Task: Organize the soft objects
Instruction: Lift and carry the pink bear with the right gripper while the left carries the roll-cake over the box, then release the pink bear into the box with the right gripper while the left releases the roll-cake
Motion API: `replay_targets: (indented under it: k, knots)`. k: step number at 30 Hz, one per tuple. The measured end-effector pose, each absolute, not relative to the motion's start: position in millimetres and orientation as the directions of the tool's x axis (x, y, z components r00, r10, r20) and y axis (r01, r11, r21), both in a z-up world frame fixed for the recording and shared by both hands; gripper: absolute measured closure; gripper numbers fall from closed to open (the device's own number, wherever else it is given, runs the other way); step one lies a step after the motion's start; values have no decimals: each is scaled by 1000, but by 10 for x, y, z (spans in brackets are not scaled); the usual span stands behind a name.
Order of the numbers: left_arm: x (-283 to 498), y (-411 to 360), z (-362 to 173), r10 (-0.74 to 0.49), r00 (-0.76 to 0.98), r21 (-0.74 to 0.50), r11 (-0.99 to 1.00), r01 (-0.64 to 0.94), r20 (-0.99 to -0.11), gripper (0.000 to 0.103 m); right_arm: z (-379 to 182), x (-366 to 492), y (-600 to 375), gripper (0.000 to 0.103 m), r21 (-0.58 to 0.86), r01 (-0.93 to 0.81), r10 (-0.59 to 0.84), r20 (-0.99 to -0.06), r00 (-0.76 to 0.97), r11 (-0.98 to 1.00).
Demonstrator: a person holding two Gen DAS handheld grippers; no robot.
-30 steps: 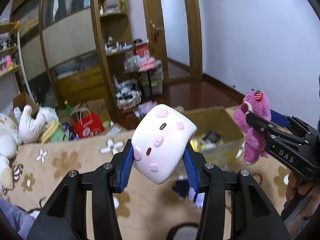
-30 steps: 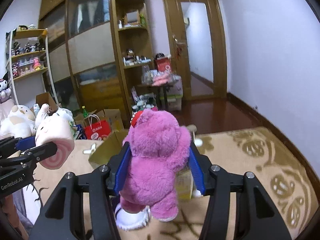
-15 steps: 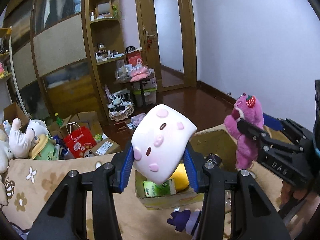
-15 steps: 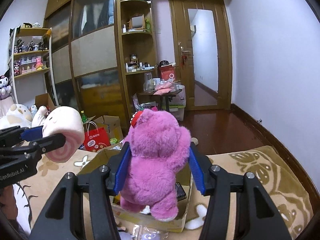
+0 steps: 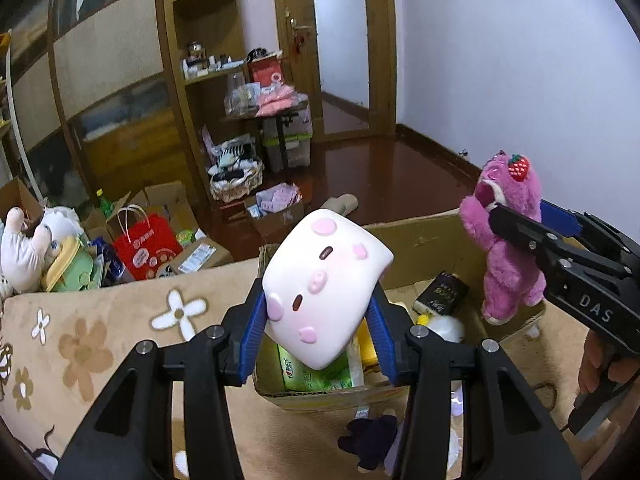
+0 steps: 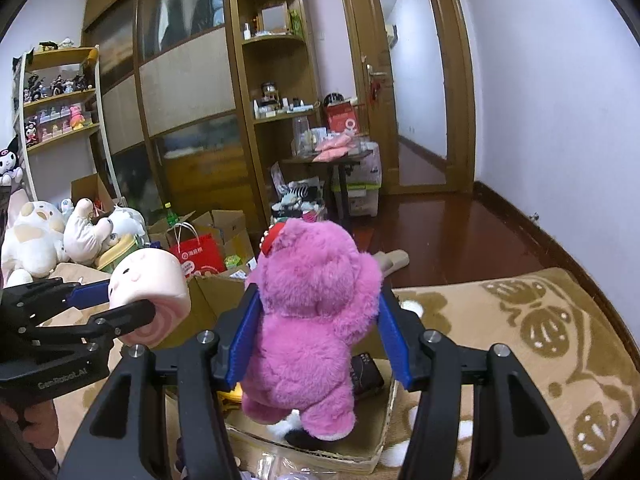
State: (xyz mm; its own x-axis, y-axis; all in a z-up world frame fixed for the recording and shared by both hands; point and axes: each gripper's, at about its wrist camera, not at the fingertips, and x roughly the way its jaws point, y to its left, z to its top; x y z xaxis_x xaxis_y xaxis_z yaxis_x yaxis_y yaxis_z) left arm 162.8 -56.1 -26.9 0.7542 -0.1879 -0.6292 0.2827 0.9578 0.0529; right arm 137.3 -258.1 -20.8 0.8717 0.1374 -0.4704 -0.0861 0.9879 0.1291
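A: Compared with one second earlier, both views have advanced toward the cardboard box (image 5: 420,240); its open interior, formerly far and partly hidden, now lies directly beneath the two held toys.

B: What does the left gripper (image 5: 320,320) hold?

A: The white marshmallow plush (image 5: 326,288), with pink spots and a small face, clamped between the blue fingers (image 5: 254,328) on its two sides and tilted. It hangs over the near left part of the box, above a green packet (image 5: 316,376) inside.

B: And the right gripper (image 6: 320,336)?

A: Its blue fingers (image 6: 244,332) press into the flanks of the pink plush bear (image 6: 316,320), held upright with its back to the camera. In the left wrist view the bear (image 5: 508,248) shows a strawberry on its head and hangs over the right side of the box.

B: What else does the box contain?

A: A dark small box (image 5: 440,292) with gold lettering and a yellow item (image 5: 366,344), partly hidden.

B: Where does the box stand?

A: On a beige blanket (image 5: 100,340) with flower patterns. A dark purple toy (image 5: 372,436) lies on it just near the box.

B: The surroundings?

A: Far left, white plush toys (image 6: 40,240) and a red paper bag (image 5: 146,246); beyond, wooden shelving and a door. A hand (image 5: 600,368) grips the right gripper's handle.
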Motion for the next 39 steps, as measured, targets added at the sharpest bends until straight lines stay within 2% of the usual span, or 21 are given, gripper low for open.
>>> replay_targets:
  k: [10,13,18,20,25,29,30,31,39]
  knots:
    - [1693,-585,-441,-163,728,60,961,270,-666,47,-390,1423,-2687,42,191,-83,171,-513,841,978]
    - [1672,-582,-424,-150,737,73,962,262,-659,37,-391,1401,-2695,36,203,-87,182,-514,838,975]
    - [1616,-541,-386,-137,742,75,967,245,-657,30,-345,1333,-2707,30,208,-80,178,-507,844,975]
    - [1582,-518,-364,-123,750,78,971,228,-650,23,-316,1292,-2722,25,214,-72,173,-502,847,974]
    - [1480,-472,-294,-120,761,64,976,208,-638,20,-247,1166,-2728,14,210,-62,162,-504,848,976]
    - [1346,-505,-229,-99,773,104,973,208,-627,15,-196,1058,-2735,8,203,-49,147,-505,850,978]
    - [1316,-504,-225,-94,775,110,972,207,-625,13,-179,1031,-2735,5,203,-48,146,-506,850,978]
    - [1264,-518,-220,-82,776,120,973,199,-625,8,-167,997,-2743,1,203,-48,147,-506,850,978]
    - [968,-478,-220,-70,761,106,978,180,-645,5,-146,767,-2747,0,203,-21,129,-534,836,979]
